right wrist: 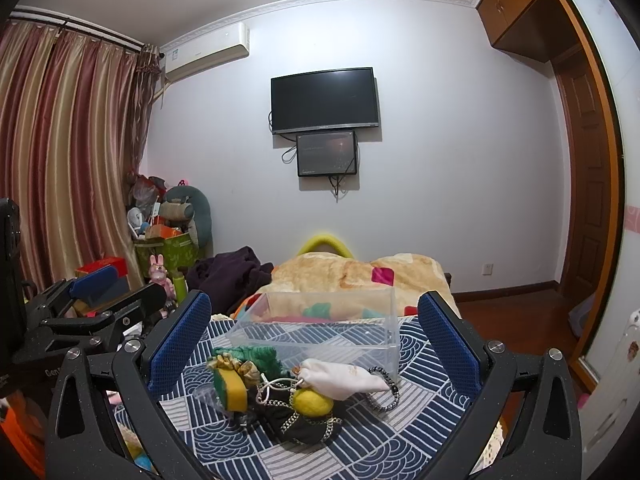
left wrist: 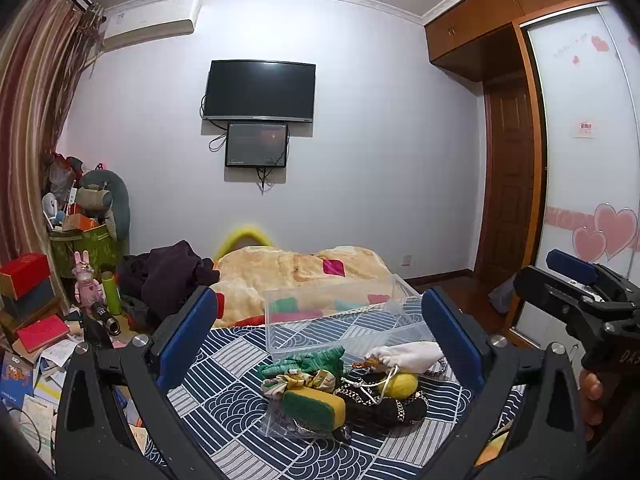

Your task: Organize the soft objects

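A pile of soft things lies on the blue patterned bedspread (left wrist: 224, 364): a green-and-yellow sponge (left wrist: 314, 404), a green knitted cloth (left wrist: 308, 362), a patterned scrunchie (left wrist: 298, 382), a white drawstring pouch (left wrist: 408, 354), a yellow ball (left wrist: 400, 385) and a black chain-print cloth (left wrist: 384, 404). A clear plastic box (left wrist: 340, 320) stands just behind the pile. My left gripper (left wrist: 320, 332) is open above the pile and holds nothing. My right gripper (right wrist: 316, 332) is open above the same pile (right wrist: 288, 392), box (right wrist: 320, 328) behind it, and holds nothing.
A beige blanket (left wrist: 296, 268) and dark clothing (left wrist: 168, 276) lie further back on the bed. Cluttered boxes, books and toys (left wrist: 60, 300) fill the left side. A TV (left wrist: 259, 91) hangs on the far wall. A wardrobe (left wrist: 580, 160) stands at right.
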Available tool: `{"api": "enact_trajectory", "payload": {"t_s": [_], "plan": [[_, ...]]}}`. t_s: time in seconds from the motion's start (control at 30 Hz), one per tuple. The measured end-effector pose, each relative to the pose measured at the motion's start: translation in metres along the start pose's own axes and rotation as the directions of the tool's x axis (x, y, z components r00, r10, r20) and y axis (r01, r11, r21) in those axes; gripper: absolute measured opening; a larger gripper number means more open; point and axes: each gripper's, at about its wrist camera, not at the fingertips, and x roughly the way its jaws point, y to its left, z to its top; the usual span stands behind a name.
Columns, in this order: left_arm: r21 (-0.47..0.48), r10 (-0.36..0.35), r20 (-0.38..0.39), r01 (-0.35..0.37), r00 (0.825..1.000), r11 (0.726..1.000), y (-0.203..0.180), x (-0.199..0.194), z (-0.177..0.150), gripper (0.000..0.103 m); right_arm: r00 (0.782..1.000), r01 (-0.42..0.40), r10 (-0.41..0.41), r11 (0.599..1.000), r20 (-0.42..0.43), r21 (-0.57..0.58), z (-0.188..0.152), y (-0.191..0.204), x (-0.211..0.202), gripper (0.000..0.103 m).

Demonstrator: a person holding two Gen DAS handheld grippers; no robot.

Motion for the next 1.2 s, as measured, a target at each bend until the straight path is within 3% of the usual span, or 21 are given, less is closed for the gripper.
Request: {"api": "enact_trajectory", "payload": {"t_s": [0.2,0.4,0.67,0.77,0.87,0.93,1.03,1.2], "plan": [[0.009,0.001,-0.03,-0.001,1.0,1.0,0.0,0.008,-0.006,0.103,0.999,-0.024,0.024,1.0,-0.024,0.009,-0.006,-0.002,0.006,0.103],[0.008,0.003,-0.156,-0.001,0.988,1.0,0.008,0.04,-0.022,0.103,0.994,-0.022,0.025,0.999,-0.103,0.022,-0.02,-0.011,0.027,0.103],[-0.031,-0.045,-0.297,0.038,0.954,0.999,0.025,0.093,-0.037,0.103,0.964,-0.007,0.03,0.996,-0.264,0.088,-0.043,-0.039,0.07,0.1],[-0.056,-0.064,-0.324,0.048,0.944,0.997,0.03,0.111,-0.041,0.101,0.951,-0.014,0.046,0.994,-0.304,0.105,-0.049,-0.044,0.081,0.093],[-0.07,-0.079,-0.373,0.057,0.924,0.996,0.031,0.131,-0.045,0.09,0.936,-0.022,0.064,0.992,-0.346,0.125,-0.055,-0.048,0.094,0.088],[-0.078,-0.094,-0.399,0.068,0.912,0.995,0.03,0.142,-0.05,0.089,0.924,-0.03,0.078,0.991,-0.375,0.133,-0.06,-0.05,0.102,0.08],[-0.067,-0.106,-0.422,0.086,0.9,0.994,0.022,0.153,-0.06,0.089,0.902,-0.046,0.107,0.987,-0.418,0.154,-0.069,-0.049,0.118,0.077],[-0.039,-0.076,-0.488,0.066,0.869,0.997,0.013,0.175,-0.079,0.087,0.872,-0.052,0.131,0.983,-0.472,0.176,-0.082,-0.048,0.136,0.067]]}}
